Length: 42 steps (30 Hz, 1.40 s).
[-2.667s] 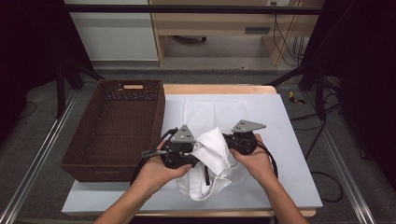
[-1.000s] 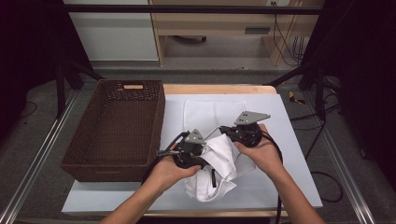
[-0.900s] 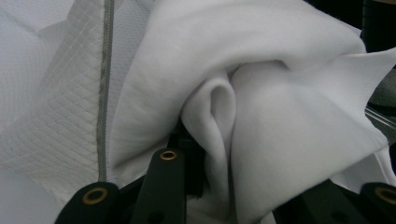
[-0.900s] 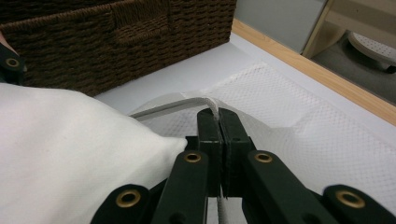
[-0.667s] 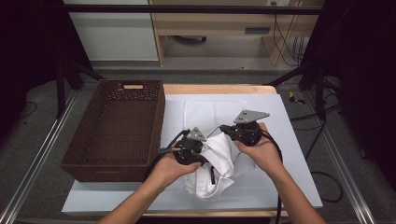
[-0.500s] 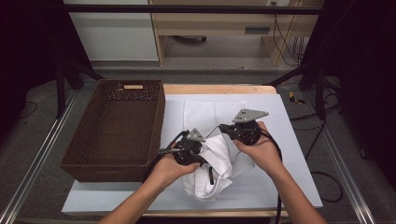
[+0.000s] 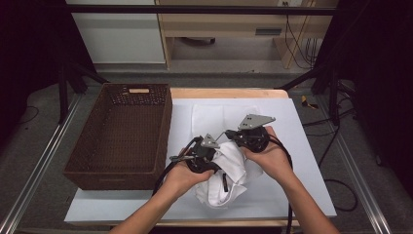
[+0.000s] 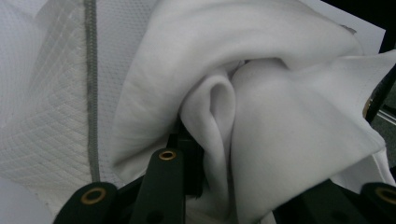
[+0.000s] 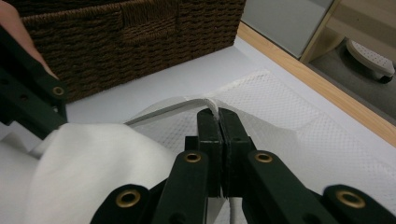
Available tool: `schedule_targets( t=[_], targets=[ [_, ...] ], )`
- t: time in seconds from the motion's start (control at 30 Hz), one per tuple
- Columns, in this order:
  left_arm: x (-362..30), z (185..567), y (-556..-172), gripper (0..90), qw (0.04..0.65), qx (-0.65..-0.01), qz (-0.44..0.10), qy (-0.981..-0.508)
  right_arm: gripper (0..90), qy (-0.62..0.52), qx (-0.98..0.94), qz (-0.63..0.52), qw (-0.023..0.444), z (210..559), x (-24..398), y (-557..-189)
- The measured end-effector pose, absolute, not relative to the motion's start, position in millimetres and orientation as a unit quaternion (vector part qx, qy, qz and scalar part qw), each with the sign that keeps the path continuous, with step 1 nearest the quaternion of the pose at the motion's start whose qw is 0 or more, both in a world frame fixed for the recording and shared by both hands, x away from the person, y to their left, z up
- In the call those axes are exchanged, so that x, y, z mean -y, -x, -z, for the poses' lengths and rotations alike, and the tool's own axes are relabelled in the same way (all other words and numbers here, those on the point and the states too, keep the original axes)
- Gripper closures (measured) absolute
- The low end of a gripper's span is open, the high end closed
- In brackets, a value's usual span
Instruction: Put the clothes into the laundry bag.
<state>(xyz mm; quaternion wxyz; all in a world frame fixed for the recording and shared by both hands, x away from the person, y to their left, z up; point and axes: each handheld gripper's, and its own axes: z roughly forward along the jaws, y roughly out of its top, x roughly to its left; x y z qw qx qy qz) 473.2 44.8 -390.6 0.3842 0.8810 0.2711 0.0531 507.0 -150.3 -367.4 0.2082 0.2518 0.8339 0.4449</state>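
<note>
Right gripper [image 9: 219, 122] clamps the white cloth's [image 7: 229, 170] edge – jaws together. Left gripper [image 7: 202, 156] sits buried in its folds – grip probably closed, hard to tell.

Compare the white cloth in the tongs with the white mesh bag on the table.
The cloth is bunched and lifted, pinched by the right tongs and gripped by the left tongs; the mesh bag lies flat and spread out, untouched. The cloth is smooth, plain fabric; the bag has a dotted mesh weave and a grey seam line. Both are white and sit on the white table.
</note>
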Motion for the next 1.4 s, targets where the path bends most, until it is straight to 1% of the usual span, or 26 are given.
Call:
schedule_targets(
  t=[0.27,0.5,0.63,0.73,0.83,0.93,1.07,1.23,1.4],
  targets=[
    [-52,404,-487,71.9,0.379,-0.302,-0.052,-0.873,89.2,-0.249,-0.835,-0.446,0.204,366,150,-505],
    [-58,416,-494,71.6,0.375,-0.321,-0.064,-0.867,89.2,-0.238,-0.841,-0.443,0.201,364,146,-500],
    [-56,418,-495,71.6,0.38,-0.323,-0.062,-0.864,89.2,-0.234,-0.844,-0.44,0.199,366,142,-499],
    [-51,413,-491,71.6,0.388,-0.315,-0.062,-0.864,89.2,-0.233,-0.845,-0.439,0.197,368,138,-499],
    [-48,403,-490,71.5,0.395,-0.311,-0.076,-0.861,89.2,-0.229,-0.843,-0.444,0.199,369,138,-498],
    [-46,402,-492,71.4,0.392,-0.318,-0.083,-0.859,89.2,-0.233,-0.837,-0.453,0.2,366,141,-498],
    [-41,406,-497,71.6,0.388,-0.331,-0.099,-0.854,89.2,-0.231,-0.839,-0.452,0.197,366,143,-498],
    [-40,414,-505,71.4,0.396,-0.351,-0.099,-0.843,89.2,-0.225,-0.842,-0.45,0.195,368,140,-497],
    [-39,423,-505,71.3,0.402,-0.355,-0.113,-0.836,89.2,-0.222,-0.845,-0.448,0.189,372,138,-495]
  ],
)
